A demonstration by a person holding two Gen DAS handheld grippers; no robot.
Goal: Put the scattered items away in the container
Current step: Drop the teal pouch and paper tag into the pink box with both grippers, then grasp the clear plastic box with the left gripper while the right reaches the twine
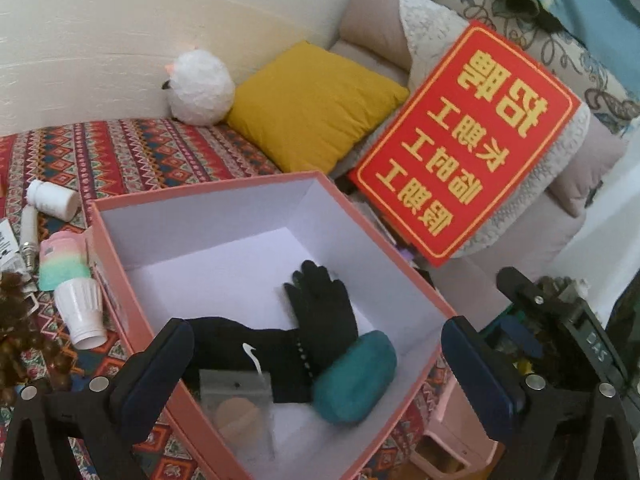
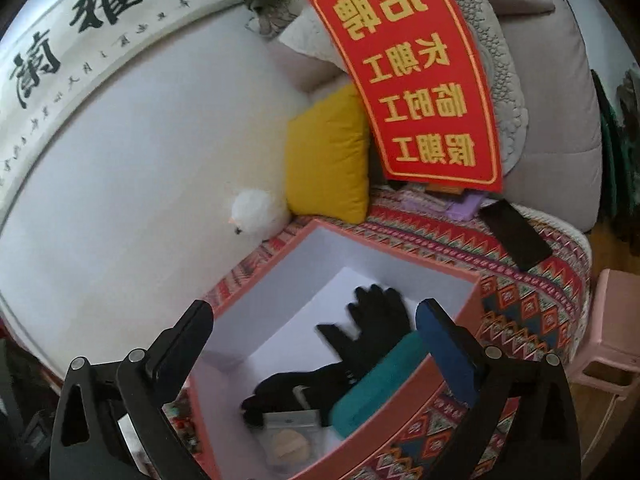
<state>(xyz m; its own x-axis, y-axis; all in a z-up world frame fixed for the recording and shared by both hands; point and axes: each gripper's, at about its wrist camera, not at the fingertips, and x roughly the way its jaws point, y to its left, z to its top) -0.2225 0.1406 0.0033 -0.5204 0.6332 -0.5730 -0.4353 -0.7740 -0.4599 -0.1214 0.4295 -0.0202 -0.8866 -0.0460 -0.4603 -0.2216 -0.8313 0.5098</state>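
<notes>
A pink box (image 1: 120, 272) (image 2: 436, 384) with a white inside sits on the patterned cloth. In it lie two black gloves (image 1: 320, 304) (image 2: 372, 320), a teal pouch (image 1: 356, 376) (image 2: 380, 384) and a clear bag with a beige puff (image 1: 236, 404) (image 2: 288, 436). My left gripper (image 1: 316, 364) hangs open over the box's near end, nothing between its fingers. My right gripper (image 2: 316, 352) is open above the same box, empty. Left of the box lie a white bottle (image 1: 54, 198), a pastel cup (image 1: 64, 266), a white paper cup (image 1: 82, 312) and a small tube (image 1: 29, 234).
A yellow cushion (image 1: 312, 104) (image 2: 328, 156), a white plush ball (image 1: 200, 88) (image 2: 256, 212) and a red sign (image 1: 468, 136) (image 2: 412, 76) lean behind the box. A black flat object (image 2: 516, 236) lies on the cloth right of it. A pink stool (image 2: 612, 320) stands off the edge.
</notes>
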